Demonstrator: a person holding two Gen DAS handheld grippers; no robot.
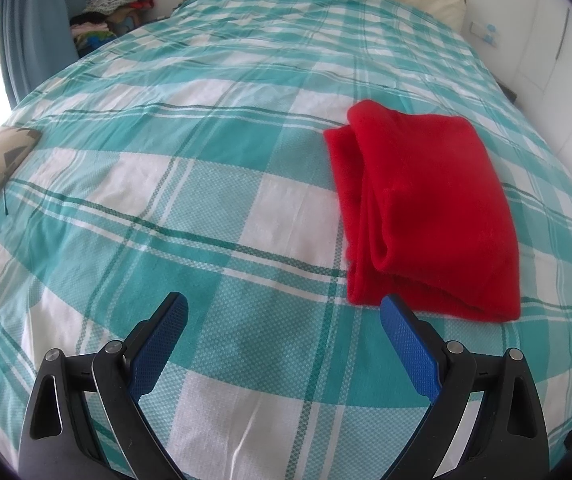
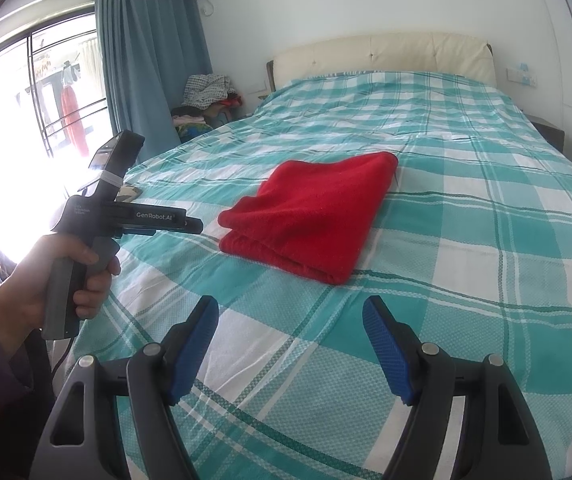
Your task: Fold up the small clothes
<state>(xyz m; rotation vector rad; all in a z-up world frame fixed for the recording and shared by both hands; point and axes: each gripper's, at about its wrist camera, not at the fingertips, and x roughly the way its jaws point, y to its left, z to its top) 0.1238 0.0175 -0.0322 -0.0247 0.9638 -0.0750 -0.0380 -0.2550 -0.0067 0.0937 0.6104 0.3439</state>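
Red fleece garment (image 1: 426, 208), folded into a thick rectangular stack, lies flat on the teal-and-white plaid bedspread (image 1: 205, 184), toward the middle of the bed. I see my left claw (image 1: 283, 308) with its blue-padded fingers apart and nothing between them; its right pad sits just beside the stack's near edge, contact unclear. My right claw (image 2: 290, 310) likewise stands apart and empty, above the bedspread and short of the garment. From the right wrist view, a hand (image 2: 57, 280) grips the left tool's handle beside the bed.
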